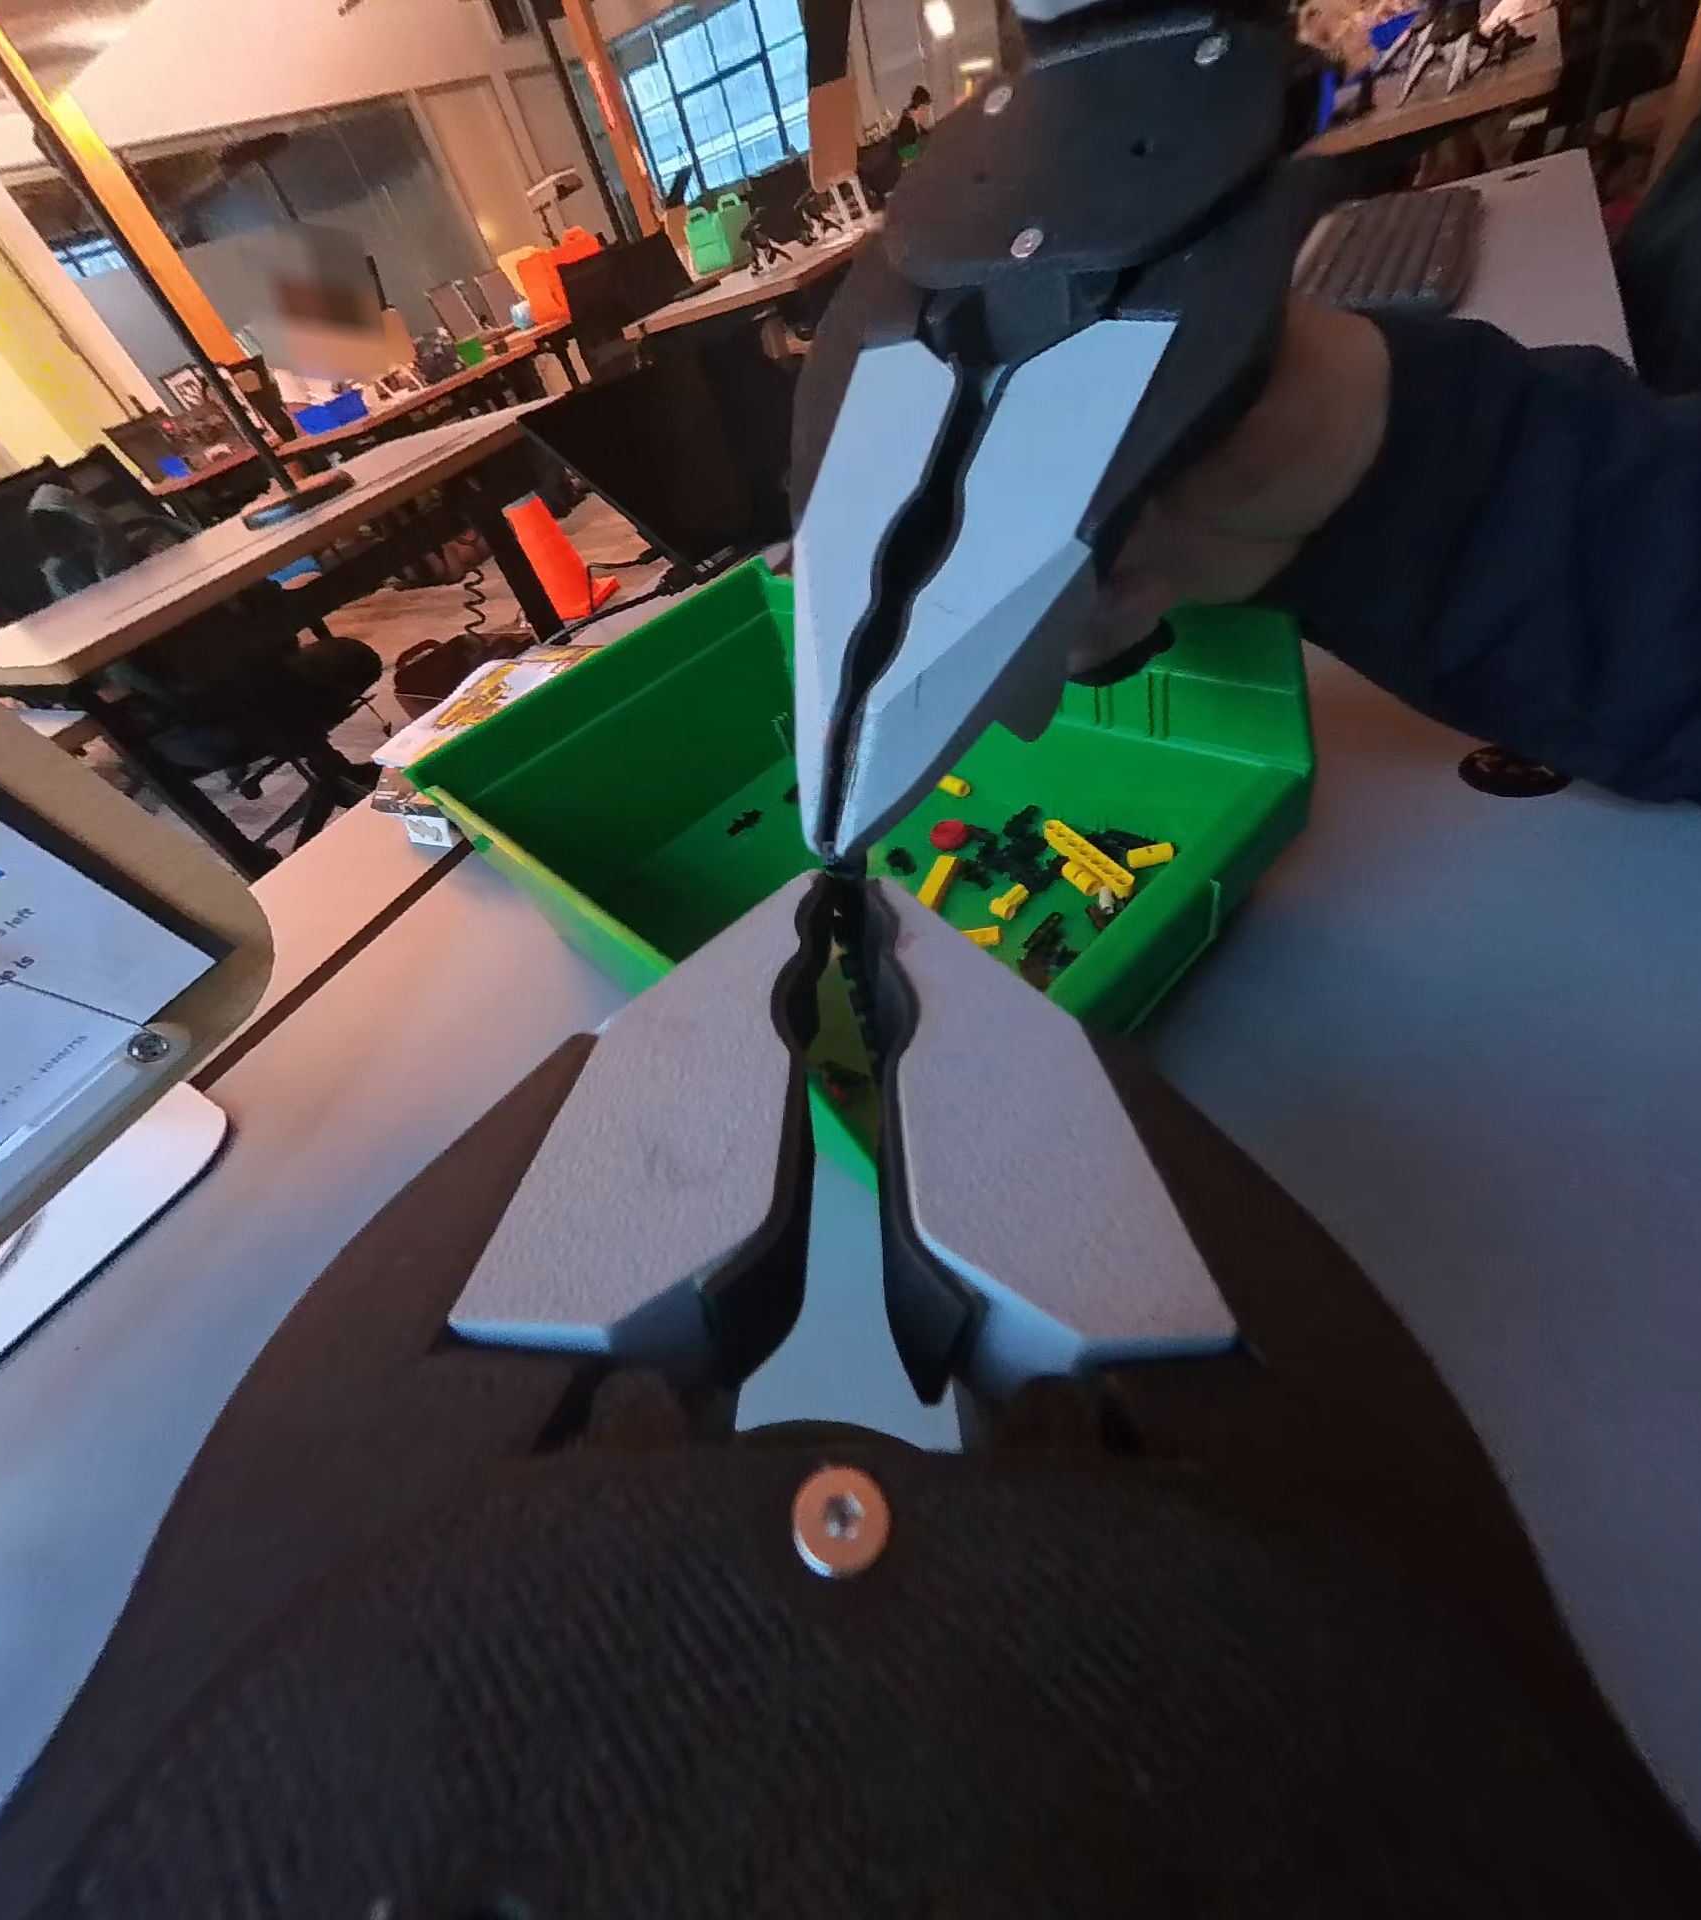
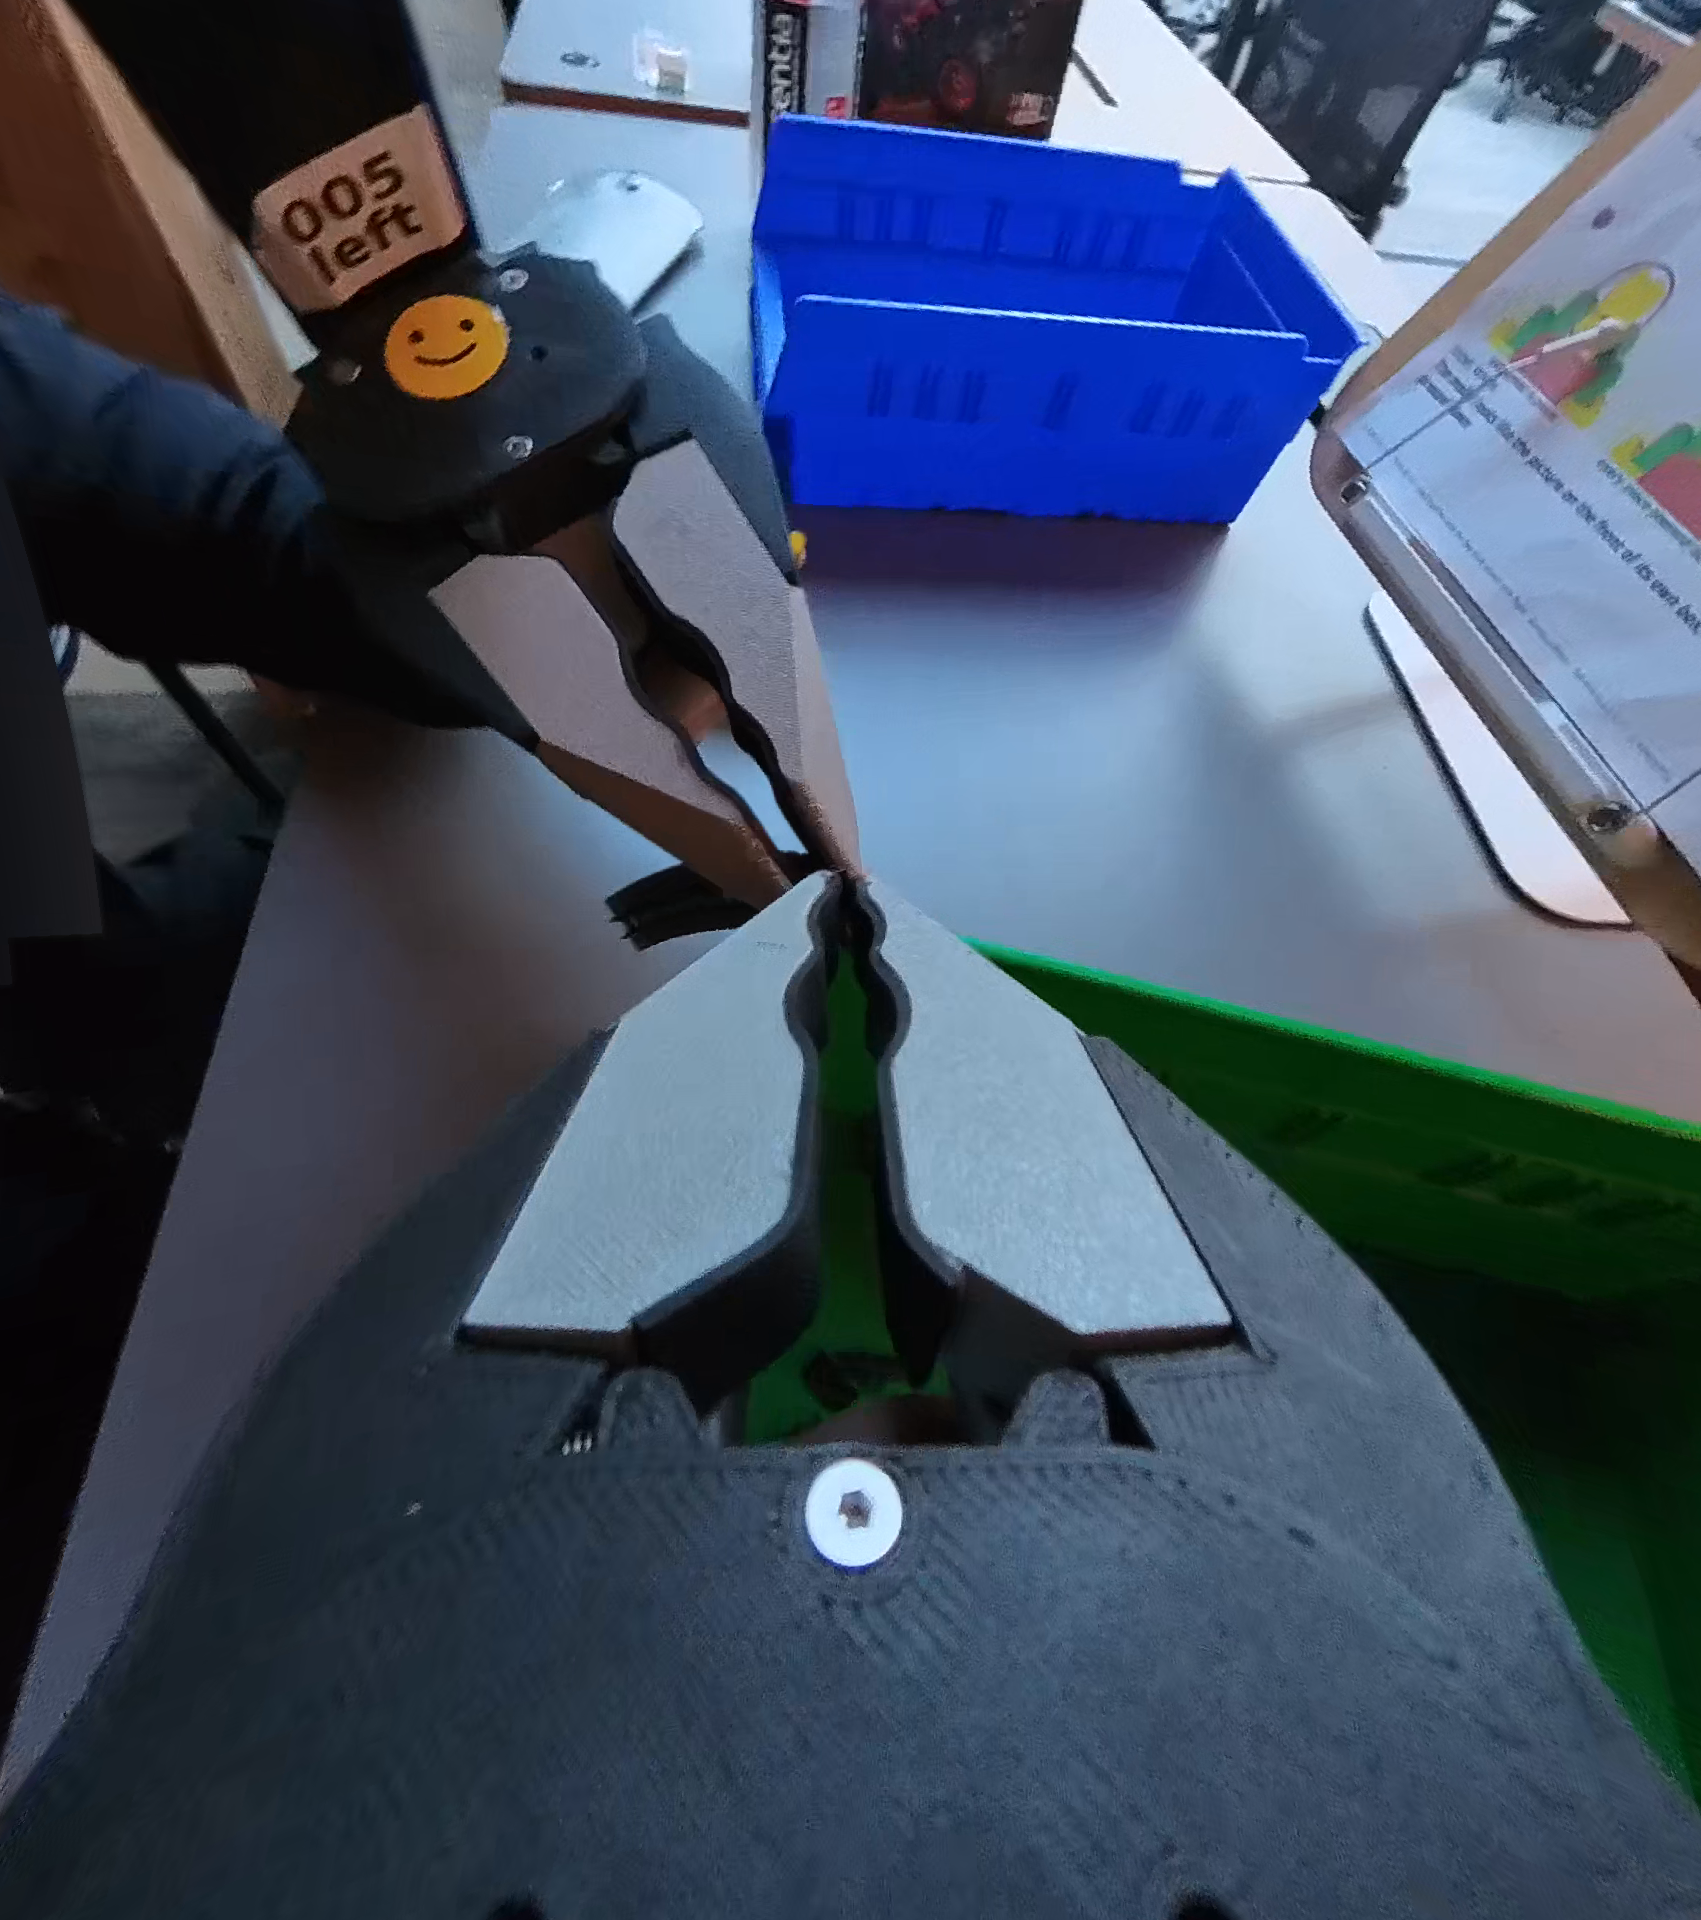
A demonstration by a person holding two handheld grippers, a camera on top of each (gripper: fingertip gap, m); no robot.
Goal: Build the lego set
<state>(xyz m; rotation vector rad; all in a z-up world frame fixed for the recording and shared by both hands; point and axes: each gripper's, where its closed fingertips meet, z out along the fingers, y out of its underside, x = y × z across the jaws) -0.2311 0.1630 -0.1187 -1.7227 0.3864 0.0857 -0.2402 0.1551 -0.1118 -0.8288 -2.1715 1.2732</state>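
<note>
My left gripper [image 1: 841, 894] is shut on a black lego piece [image 1: 854, 987] that runs between its pads. In the right wrist view this piece [image 2: 664, 906] sticks out sideways under the left gripper [image 2: 820, 862]. My right gripper [image 2: 851, 896] is shut, and its tips meet the left gripper's tips. In the left wrist view it [image 1: 830, 854] comes down from above with something small and dark at its tip. Both are held above the near corner of a green bin [image 1: 617, 727]. The bin holds several loose yellow and black pieces, a yellow beam [image 1: 1085, 854] and a red round piece [image 1: 950, 833].
An empty blue bin [image 2: 1033, 416] stands farther along the grey table. An instruction sheet on a stand [image 2: 1604, 520] is beside it and also shows in the left wrist view [image 1: 15, 987]. A lego box [image 1: 503, 696] lies behind the green bin [image 2: 1448, 1143]. A sleeved hand [image 1: 1261, 468] holds the right gripper.
</note>
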